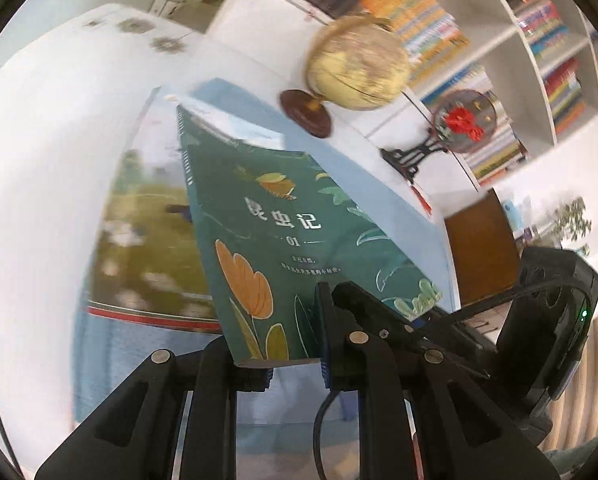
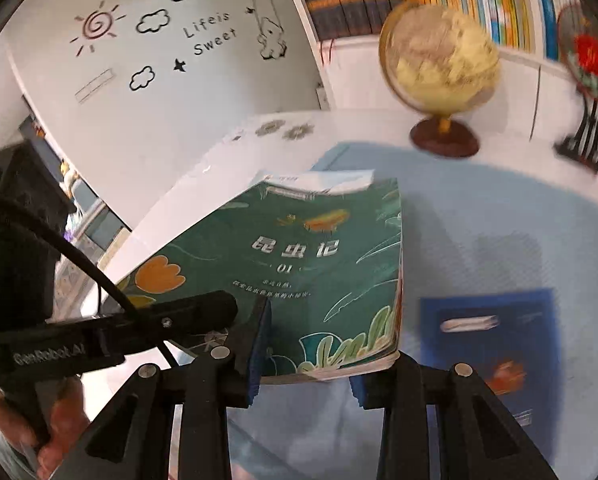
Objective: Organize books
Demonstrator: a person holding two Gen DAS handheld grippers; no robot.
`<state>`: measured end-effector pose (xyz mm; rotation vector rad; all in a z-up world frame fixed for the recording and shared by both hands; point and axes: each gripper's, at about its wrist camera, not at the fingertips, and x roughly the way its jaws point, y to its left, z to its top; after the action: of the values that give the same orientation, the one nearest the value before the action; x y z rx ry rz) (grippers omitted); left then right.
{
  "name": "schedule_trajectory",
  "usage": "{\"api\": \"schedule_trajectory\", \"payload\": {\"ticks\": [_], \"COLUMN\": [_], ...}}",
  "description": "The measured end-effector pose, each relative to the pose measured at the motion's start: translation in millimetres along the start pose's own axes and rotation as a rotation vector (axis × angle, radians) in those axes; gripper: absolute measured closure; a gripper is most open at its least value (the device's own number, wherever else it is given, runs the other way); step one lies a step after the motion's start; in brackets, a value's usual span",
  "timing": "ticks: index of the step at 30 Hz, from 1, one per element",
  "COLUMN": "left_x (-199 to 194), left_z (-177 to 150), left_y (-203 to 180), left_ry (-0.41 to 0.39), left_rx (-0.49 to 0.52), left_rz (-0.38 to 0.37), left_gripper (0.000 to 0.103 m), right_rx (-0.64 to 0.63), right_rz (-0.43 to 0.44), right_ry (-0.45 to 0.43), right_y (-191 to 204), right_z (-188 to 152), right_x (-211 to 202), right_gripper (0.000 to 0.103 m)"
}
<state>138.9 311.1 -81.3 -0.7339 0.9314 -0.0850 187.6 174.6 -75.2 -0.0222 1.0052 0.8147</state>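
Green paperback book (image 1: 267, 240) with an orange tulip and white Chinese title on its cover hangs in the air above the pale blue table mat (image 2: 499, 216), held at its near edge by both tools. Left gripper (image 1: 295, 360) is closed on the book: the blue-padded finger (image 1: 325, 344) lies on the cover, while the other sits under the near edge with its tip hidden by the pages. Right gripper (image 2: 311, 364) is clamped on the same book from the other side; one blue pad (image 2: 259, 344) presses the cover, the opposite pad (image 2: 361, 390) sits below the page block, and contact there is partly hidden.

More pages or a second volume show beneath the green cover in the right wrist view; which it is cannot be told. A white slip or page corner (image 2: 331, 182) pokes out at the far end, its print unreadable.

Under the lifted book in the left wrist view lies a large picture book with a yellow-green scene and red border (image 1: 147, 264), heavily blurred and half covered. A dark blue book (image 2: 495, 344) lies flat on the mat to the right, its lower part cut off by the gripper frame.

Beyond stand a cream globe on a brown wooden base (image 2: 439, 68) and a round red-flower ornament on a black stand (image 1: 463, 120), both smeared. White shelves of coloured spines (image 1: 547, 40) fill the background. Fingers of a hand (image 2: 55, 432) grip the left handle at the lower left edge.
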Motion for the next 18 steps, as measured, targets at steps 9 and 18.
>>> {"api": "schedule_trajectory", "payload": {"ticks": [9, 18], "left_x": [5.0, 0.1], "left_z": [21.1, 15.6], "left_y": [56.5, 85.7], "left_ry": [0.064, 0.075], "left_rx": [-0.132, -0.202], "left_rz": [0.035, 0.103], "left_gripper": [0.080, 0.075], "right_rx": [0.085, 0.132], "right_rz": [-0.026, -0.023], "right_ry": [0.053, 0.134], "right_y": [17.6, 17.1], "right_z": [8.8, 4.8], "right_x": [43.4, 65.2], "right_gripper": [0.070, 0.069]}}
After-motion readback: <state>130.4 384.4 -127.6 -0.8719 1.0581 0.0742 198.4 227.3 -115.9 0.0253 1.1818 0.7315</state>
